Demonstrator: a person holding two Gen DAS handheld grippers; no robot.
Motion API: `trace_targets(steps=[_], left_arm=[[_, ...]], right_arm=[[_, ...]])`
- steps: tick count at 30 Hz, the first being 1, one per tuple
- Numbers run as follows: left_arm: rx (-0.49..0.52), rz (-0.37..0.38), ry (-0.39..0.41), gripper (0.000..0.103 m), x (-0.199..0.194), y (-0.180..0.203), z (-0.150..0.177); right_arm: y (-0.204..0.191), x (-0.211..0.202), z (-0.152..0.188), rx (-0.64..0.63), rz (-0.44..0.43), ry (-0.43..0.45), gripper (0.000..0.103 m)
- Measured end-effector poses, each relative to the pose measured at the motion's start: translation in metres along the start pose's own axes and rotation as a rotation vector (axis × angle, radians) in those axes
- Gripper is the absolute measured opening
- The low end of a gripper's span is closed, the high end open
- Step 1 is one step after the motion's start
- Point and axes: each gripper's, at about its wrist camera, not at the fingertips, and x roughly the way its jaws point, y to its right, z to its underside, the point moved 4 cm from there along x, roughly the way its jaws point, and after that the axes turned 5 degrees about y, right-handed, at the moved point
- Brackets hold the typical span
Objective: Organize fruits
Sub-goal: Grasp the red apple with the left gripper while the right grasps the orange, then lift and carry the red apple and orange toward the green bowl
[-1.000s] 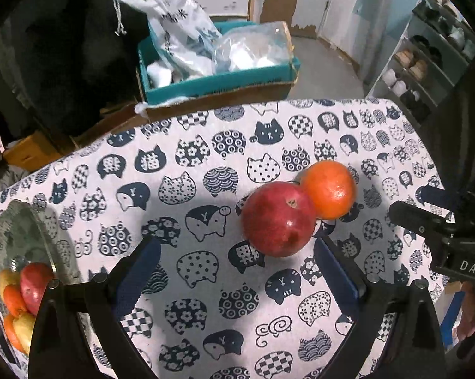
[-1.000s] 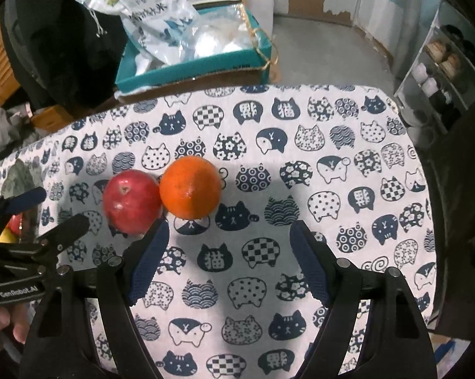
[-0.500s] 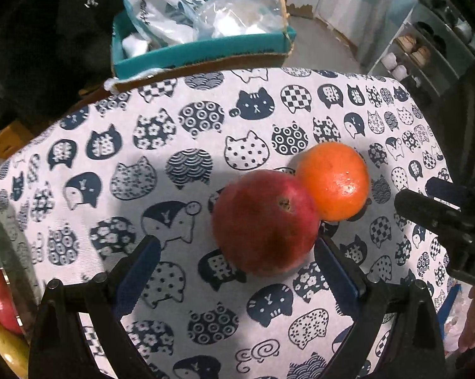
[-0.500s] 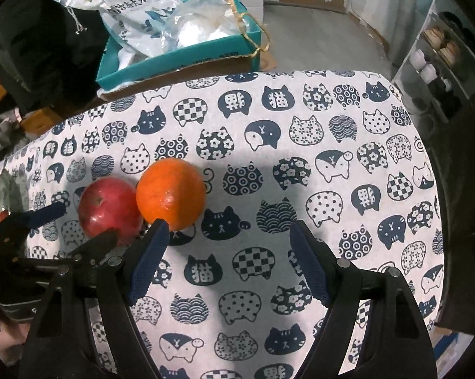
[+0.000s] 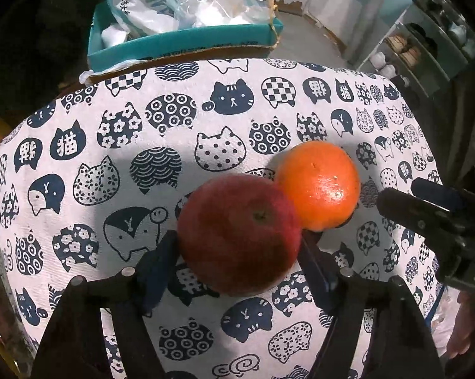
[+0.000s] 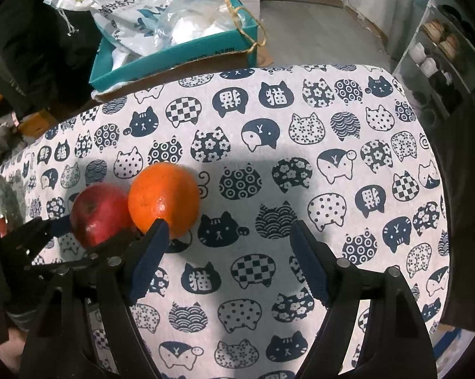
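As its jaws close, left gripper (image 5: 237, 249) flanking red apple (image 5: 239, 233), orange (image 5: 318, 184) touching at two o'clock, right gripper (image 6: 226, 240) spread, empty, cat-print tablecloth (image 5: 136, 145).

On the table (image 6: 332, 120), the apple (image 6: 95, 218) lies left of the orange (image 6: 163, 197), touching it; a box (image 6: 174, 53) sits behind.

Cat-print tablecloth (image 6: 300, 158); beyond it teal box (image 6: 174, 53) holding plastic bags (image 6: 127, 3); shelving (image 6: 439, 50), perhaps shoes.
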Motion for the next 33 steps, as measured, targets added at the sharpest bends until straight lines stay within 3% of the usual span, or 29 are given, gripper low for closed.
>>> trace_targets(steps=[11,20,26,33], left_arm=[[-0.035,-0.072,0.027,0.076,-0.016,-0.038,0.002],[-0.071,-0.092,0.04,0.076,-0.03,-0.068,0.007],[-0.087,-0.09,0.047,0.076,-0.037,-0.08,0.008],[-0.09,-0.089,0.048,0.076,-0.041,-0.086,0.012]], right_arm=[[-0.031,0.023,-0.011,-0.005,-0.077,-0.022,0.079],[-0.044,0.057,-0.009,-0.045,-0.014,-0.076,0.079],[-0.05,0.072,-0.007,-0.045,-0.033,-0.097,0.078],[-0.057,0.08,-0.006,-0.064,-0.006,-0.103,0.07]])
